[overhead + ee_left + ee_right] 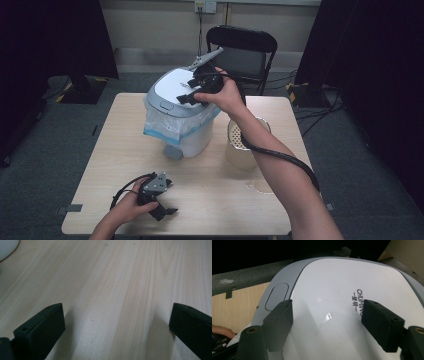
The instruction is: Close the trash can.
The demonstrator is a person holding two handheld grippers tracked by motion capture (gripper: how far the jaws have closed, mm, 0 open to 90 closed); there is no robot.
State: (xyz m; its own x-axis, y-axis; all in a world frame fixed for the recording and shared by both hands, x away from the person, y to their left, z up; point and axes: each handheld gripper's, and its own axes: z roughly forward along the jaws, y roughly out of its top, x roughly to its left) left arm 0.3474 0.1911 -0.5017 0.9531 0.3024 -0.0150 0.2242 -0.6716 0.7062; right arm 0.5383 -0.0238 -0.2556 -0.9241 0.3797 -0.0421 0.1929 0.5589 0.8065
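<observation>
Right gripper (187, 97) spread over bin lid (172, 85) — nothing gripped.

left gripper (159, 199) | black jaws, grey plate | right gripper (192, 95) | black cable, sleeves apparently none

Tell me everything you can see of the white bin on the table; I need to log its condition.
The white bin stands upright near the table's far edge, its glossy white lid shut inside a grey rim with a grey oval button at the front. A clear bag liner with a blue edge hangs out below the lid. The right gripper rests over the lid, jaws apart.
</observation>
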